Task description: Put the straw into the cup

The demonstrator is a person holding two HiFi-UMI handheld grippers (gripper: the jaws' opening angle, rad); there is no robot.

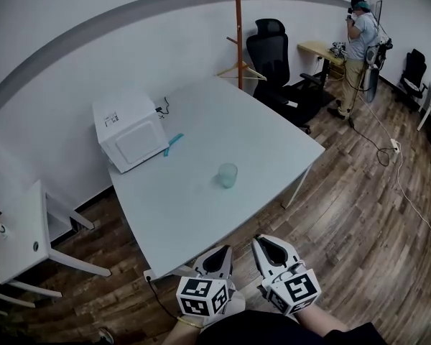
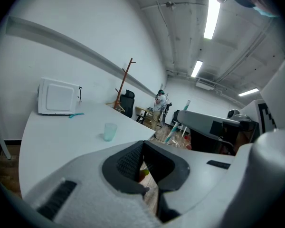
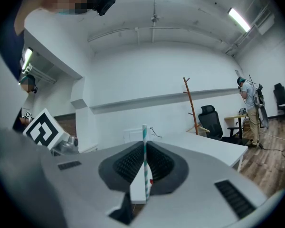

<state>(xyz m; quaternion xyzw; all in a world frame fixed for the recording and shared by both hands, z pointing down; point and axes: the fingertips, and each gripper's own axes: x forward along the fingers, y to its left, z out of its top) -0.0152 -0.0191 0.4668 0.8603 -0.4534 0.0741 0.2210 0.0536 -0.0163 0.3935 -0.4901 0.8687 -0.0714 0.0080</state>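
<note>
Gripping the straw (image 3: 144, 158) upright in the closed right hand-held gripper (image 3: 145, 146) (left hand-held gripper (image 2: 143, 144) shut, empty), hovering well short of the cup (image 1: 228, 175), off the bench (image 1: 201, 121) edge.

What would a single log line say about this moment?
step: straw not yet in cup | right hand-held gripper: shut on straw | left hand-held gripper: shut | cup: upright on table, apart from both

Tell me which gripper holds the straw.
The right gripper: its jaws are shut on the teal-striped straw, which stands upright between them. The left gripper has no straw.
</note>
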